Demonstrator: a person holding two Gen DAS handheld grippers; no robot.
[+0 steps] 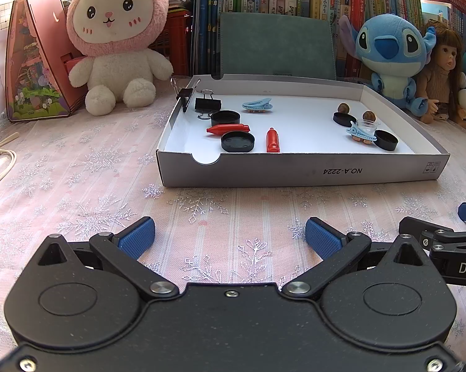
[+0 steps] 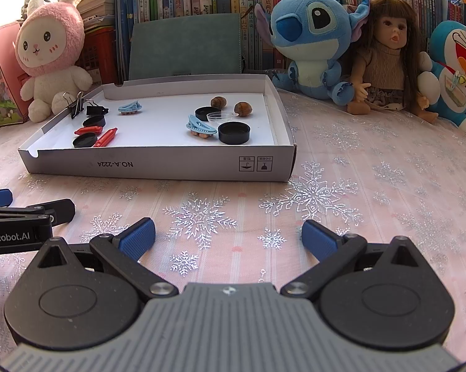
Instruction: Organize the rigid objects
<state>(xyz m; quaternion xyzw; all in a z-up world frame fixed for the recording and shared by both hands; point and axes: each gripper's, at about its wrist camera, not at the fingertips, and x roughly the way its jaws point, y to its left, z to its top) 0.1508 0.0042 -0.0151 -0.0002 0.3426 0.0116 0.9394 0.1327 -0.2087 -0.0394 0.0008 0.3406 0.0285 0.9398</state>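
A shallow white cardboard tray (image 1: 295,170) (image 2: 158,166) sits on the tablecloth ahead of both grippers. In it lie black binder clips (image 1: 207,104) (image 2: 96,110), black round lids (image 1: 237,141) (image 2: 234,133), two red pieces (image 1: 273,140) (image 2: 105,137), two blue hair clips (image 1: 257,105) (image 2: 200,127), two brown nuts (image 1: 343,107) (image 2: 243,108) and a small clear cup (image 1: 365,126) (image 2: 220,117). My left gripper (image 1: 230,237) is open and empty, short of the tray. My right gripper (image 2: 228,237) is open and empty, near the tray's front right corner.
A pink bunny plush (image 1: 115,37) (image 2: 51,62), a blue plush (image 1: 391,52) (image 2: 310,37), a doll (image 2: 385,52) and a Doraemon plush (image 2: 456,71) stand behind the tray before a bookshelf. A green folder (image 1: 276,43) leans behind it. A pink house model (image 1: 37,59) stands far left.
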